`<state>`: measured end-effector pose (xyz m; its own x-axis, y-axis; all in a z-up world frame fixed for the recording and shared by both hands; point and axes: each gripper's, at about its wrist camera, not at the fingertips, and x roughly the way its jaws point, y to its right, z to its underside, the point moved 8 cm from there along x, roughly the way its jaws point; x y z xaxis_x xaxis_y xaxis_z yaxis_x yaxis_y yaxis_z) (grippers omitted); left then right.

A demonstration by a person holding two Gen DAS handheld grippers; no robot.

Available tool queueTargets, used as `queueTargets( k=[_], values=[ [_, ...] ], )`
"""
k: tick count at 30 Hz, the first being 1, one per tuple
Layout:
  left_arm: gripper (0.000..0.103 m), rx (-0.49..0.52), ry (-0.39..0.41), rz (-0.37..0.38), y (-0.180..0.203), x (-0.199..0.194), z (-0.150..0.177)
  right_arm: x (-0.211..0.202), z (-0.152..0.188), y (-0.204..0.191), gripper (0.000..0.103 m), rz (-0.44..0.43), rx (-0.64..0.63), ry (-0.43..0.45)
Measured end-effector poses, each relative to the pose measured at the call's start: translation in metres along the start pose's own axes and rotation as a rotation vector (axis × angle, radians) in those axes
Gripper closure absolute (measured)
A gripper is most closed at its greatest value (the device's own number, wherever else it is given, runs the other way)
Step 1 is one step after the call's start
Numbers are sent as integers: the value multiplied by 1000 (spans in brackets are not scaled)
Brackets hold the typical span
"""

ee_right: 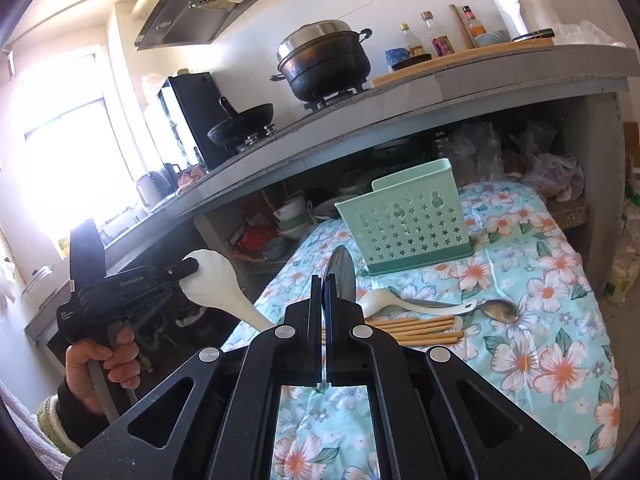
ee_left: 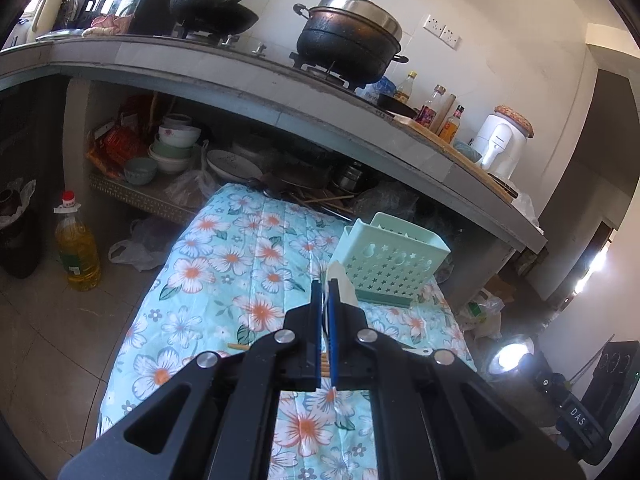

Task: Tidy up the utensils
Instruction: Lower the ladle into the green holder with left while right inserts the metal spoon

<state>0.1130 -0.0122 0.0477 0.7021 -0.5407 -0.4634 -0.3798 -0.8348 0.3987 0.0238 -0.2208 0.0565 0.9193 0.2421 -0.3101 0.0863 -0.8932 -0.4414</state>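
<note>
My left gripper [ee_right: 192, 268] sits at the far left of the right wrist view, jaws pressed together on a white spoon [ee_right: 216, 280], pointing rightward and a little downward. My left hand [ee_right: 102, 368] wraps its handle from below, fingers curled round the grip, a dark sleeve with a knitted cuff at the wrist. My right gripper [ee_right: 323, 280] points ahead, its jaws clamped on a metal spoon [ee_right: 339, 276] standing upright between them.
</note>
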Motion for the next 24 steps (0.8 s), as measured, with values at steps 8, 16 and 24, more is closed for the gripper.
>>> queueTargets(
  k=[8, 16, 24],
  values=[
    [101, 33, 54, 16, 18, 6, -29, 1, -27, 4, 103, -45, 8, 32],
    [101, 102, 185, 37, 46, 16, -86, 8, -66, 17, 103, -50, -3, 64],
    [101, 220, 309, 44, 84, 46, -136, 19, -98, 33, 103, -43, 8, 88]
  ],
)
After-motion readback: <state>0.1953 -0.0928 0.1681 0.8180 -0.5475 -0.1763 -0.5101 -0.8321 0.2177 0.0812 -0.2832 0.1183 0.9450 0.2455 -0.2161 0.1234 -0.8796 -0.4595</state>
